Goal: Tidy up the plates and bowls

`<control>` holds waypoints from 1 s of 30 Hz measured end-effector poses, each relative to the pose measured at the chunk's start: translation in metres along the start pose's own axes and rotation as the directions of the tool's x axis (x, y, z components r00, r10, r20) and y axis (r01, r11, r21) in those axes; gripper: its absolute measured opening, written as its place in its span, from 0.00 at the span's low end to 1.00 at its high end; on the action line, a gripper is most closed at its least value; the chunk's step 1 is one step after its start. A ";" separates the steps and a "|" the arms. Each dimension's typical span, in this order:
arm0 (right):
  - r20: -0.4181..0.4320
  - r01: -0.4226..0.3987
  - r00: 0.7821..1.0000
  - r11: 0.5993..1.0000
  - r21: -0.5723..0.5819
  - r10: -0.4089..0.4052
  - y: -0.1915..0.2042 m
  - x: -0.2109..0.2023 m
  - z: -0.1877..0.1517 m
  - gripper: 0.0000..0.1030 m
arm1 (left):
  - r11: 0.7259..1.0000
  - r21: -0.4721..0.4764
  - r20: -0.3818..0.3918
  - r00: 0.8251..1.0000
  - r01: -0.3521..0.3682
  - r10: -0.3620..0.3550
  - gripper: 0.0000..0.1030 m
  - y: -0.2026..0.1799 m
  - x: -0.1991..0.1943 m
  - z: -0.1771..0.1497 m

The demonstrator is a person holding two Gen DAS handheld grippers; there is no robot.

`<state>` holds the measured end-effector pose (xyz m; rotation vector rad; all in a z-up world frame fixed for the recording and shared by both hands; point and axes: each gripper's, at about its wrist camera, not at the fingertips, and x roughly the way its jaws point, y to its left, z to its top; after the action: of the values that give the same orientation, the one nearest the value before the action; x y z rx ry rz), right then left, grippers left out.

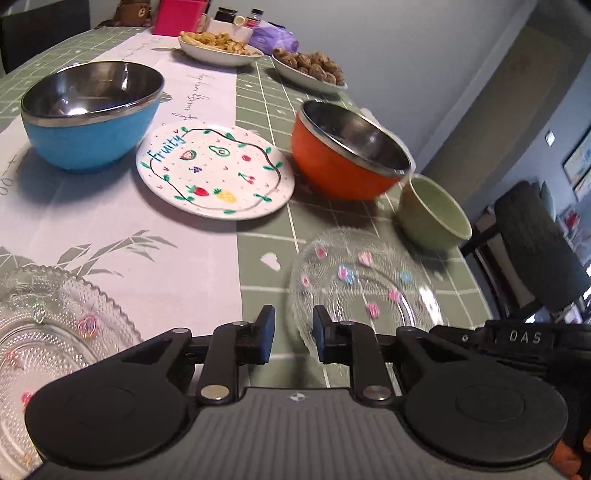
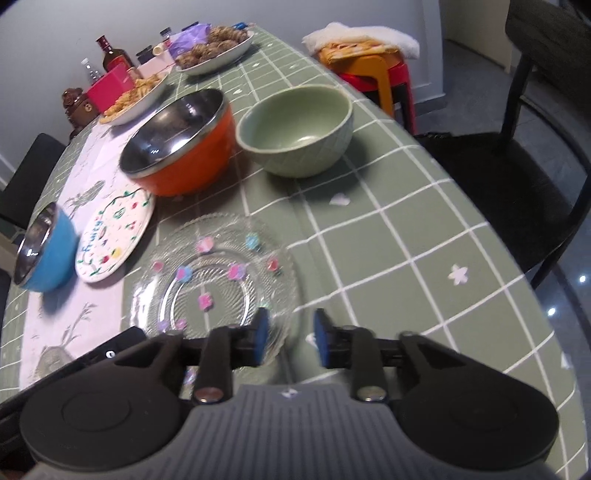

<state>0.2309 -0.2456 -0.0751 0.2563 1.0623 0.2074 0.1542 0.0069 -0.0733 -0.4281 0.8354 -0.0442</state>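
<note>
A clear glass plate with pastel flowers (image 1: pixel 364 288) (image 2: pixel 218 273) lies on the green checked tablecloth right in front of both grippers. My left gripper (image 1: pixel 293 319) stands open, with the plate's near rim in the gap and the pads off the glass. My right gripper (image 2: pixel 291 323) is open too, straddling the plate's right rim without pressing it. Beyond stand an orange steel-lined bowl (image 1: pixel 343 155) (image 2: pixel 184 147), a green ceramic bowl (image 1: pixel 434 214) (image 2: pixel 299 129), a white fruit-painted plate (image 1: pixel 214 170) (image 2: pixel 114 236) and a blue steel-lined bowl (image 1: pixel 92 114) (image 2: pixel 46 254). A second beaded glass plate (image 1: pixel 48 332) lies at the near left.
Two dishes of food (image 1: pixel 221 46) (image 2: pixel 216 50), a pink box (image 1: pixel 179 16), bottles and jars crowd the table's far end. A black chair (image 2: pixel 517 166) stands at the table's right edge, with stacked stools (image 2: pixel 373 70) behind it. The table edge (image 2: pixel 524 280) curves close on the right.
</note>
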 end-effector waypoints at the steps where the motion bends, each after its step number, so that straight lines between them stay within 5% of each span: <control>1: 0.005 -0.007 1.000 1.000 0.000 0.007 0.000 0.001 0.001 0.29 | 1.000 -0.008 0.002 1.000 0.004 -0.004 0.24 0.002 0.002 0.002; 7: 0.029 -0.011 1.000 1.000 -0.011 0.011 0.002 0.006 0.004 0.27 | 0.999 0.011 -0.007 0.999 0.033 -0.032 0.26 0.000 0.011 0.009; 30: 0.031 -0.044 0.999 0.999 0.017 0.044 -0.003 0.003 0.002 0.09 | 0.994 0.092 -0.001 0.999 -0.052 0.053 0.17 -0.017 0.014 0.010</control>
<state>0.2338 -0.2476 -0.0773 0.2979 1.0294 0.2333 0.1726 -0.0084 -0.0707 -0.3191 0.8441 -0.0347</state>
